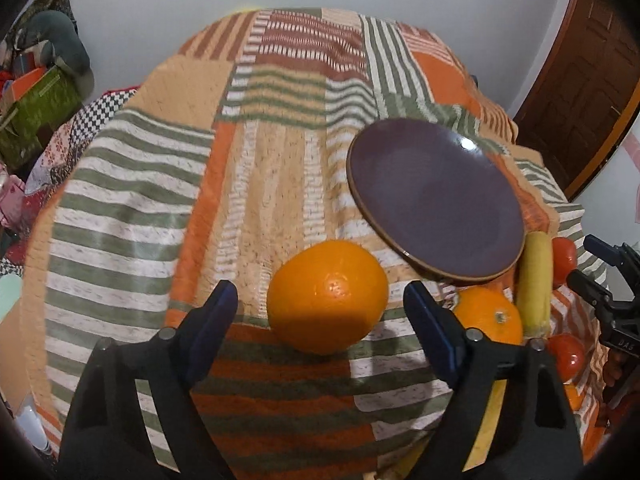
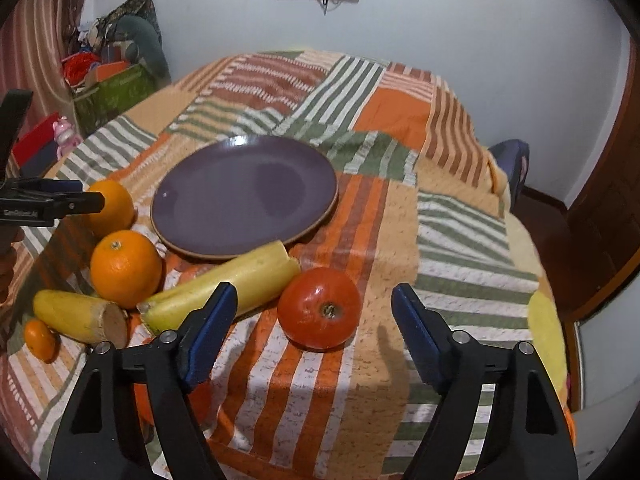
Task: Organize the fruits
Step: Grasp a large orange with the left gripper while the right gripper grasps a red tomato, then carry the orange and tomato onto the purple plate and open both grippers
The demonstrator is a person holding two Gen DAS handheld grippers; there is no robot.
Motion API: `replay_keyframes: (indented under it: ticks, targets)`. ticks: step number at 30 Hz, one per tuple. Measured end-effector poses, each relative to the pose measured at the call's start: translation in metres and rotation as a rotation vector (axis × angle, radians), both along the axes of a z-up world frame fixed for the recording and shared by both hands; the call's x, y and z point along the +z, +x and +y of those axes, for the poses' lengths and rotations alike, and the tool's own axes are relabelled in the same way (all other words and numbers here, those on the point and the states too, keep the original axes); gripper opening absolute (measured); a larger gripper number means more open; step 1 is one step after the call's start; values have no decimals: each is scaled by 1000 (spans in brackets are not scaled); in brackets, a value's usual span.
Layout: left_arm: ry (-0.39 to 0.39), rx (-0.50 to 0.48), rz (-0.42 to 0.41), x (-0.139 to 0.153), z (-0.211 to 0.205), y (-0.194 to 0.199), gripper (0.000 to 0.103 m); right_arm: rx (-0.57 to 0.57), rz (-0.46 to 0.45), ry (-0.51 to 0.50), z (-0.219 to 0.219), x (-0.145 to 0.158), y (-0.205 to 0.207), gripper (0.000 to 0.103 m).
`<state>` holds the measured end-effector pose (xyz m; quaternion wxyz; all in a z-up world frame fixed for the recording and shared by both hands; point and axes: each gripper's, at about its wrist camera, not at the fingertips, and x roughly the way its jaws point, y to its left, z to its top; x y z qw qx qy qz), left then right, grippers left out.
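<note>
A large orange lies on the striped cloth between the fingers of my left gripper, which is open, with a gap on each side. A red tomato lies between the fingers of my right gripper, also open and not touching it. The empty purple plate sits just beyond both fruits. A second orange, two yellow banana pieces and a small mandarin lie in front of the plate. The left gripper shows at the right wrist view's left edge.
The striped patchwork cloth covers a table whose edges drop away on all sides. Another tomato lies near the second orange. A green box with clutter stands at the far left, and a wooden door at the right.
</note>
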<state>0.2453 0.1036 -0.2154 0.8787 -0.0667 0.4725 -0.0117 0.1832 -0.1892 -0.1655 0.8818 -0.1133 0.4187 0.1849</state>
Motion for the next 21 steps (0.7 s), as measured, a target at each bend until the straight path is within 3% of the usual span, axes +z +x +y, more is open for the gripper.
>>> replay_keyframes:
  ticks: [5,7,9,16,21]
  targets:
    - [-10,-31,22,-10,-4,5,72,6,32,-21,2,-8,6,76]
    - [-6,-34,21,-12,-5,7,71,3,54,-28,1,-12,12,72]
    - [6,-36,14,-12,-6,7,68,0,77,-26,0,-16,16,63]
    - [-15,-42,11,-12,-1,8,68,12,129,14,-1,-20,20,48]
    - [-18,-32,7,-6,0,4,67,9,144,33,-2,-17,18,48]
